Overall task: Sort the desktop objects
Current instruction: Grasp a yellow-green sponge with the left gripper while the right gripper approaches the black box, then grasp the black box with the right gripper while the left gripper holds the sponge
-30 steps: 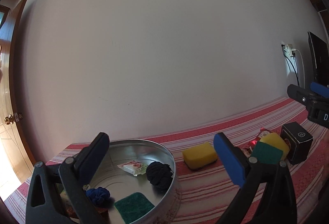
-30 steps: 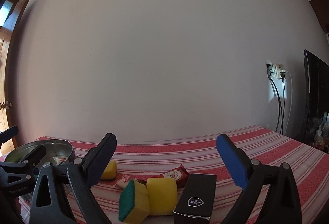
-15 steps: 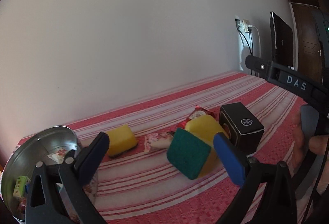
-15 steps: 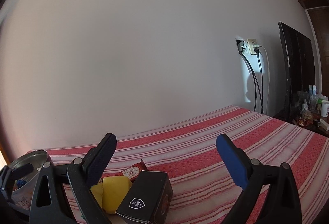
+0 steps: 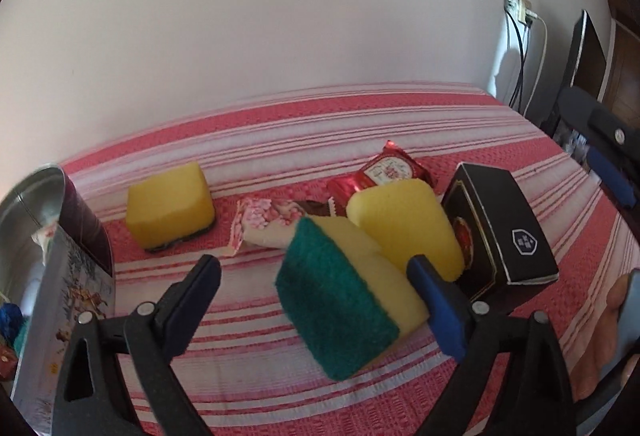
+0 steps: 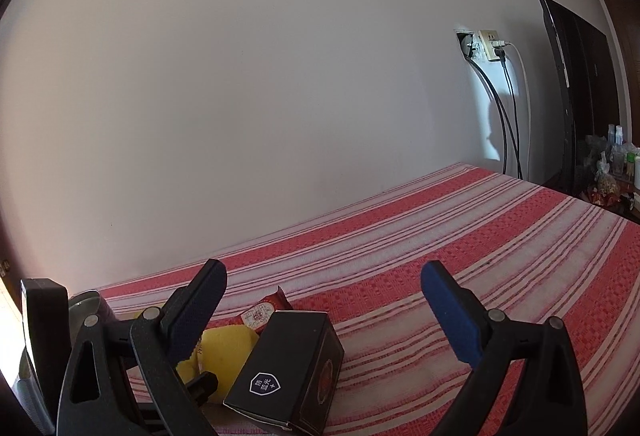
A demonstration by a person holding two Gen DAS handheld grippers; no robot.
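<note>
Left gripper (image 5: 314, 290): jaws spread wide, holding nothing, blue pads either side of a green-backed yellow sponge (image 5: 348, 304) tilted on the red-striped woven cloth (image 5: 400, 124). Touching behind it, a second yellow sponge (image 5: 404, 220); beside that, a black carton (image 5: 500, 228) with a white shield emblem. A third sponge (image 5: 170, 206) lies apart, near the printed metal tin (image 5: 60, 276). Red foil sachet (image 5: 390, 172): print illegible, possibly Chinese.

Right gripper (image 6: 322, 310): wide, empty, above the carton; shield reads 防蓝光.
</note>
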